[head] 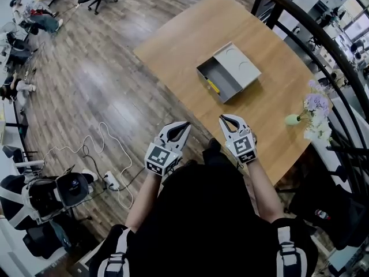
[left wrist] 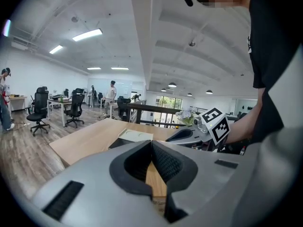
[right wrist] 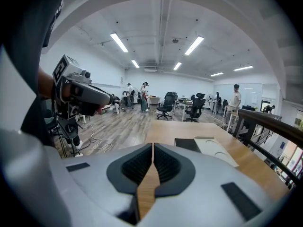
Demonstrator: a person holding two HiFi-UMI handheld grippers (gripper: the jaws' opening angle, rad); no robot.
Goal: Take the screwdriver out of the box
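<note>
We hold both tools at the near edge of the table (head: 190, 33), well apart from the box (head: 241, 67), so nothing is engaged yet. Its lid sits slid aside, exposing the compartment where the yellow screwdriver (head: 213, 86) lies, reachable from above. The left gripper (head: 185, 124) and right gripper (head: 222, 119) each have their 2 jaws pressed together, empty

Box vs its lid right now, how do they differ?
Colour: the lid is pale grey, the box inside is darker grey. Surface: the lid has two shallow round dents on top; the box is a hollow tray. State: the lid is slid partway off, and the box's uncovered end shows the yellow-handled screwdriver. Shared: both are rectangular and lie at the same angle on the table.
</note>
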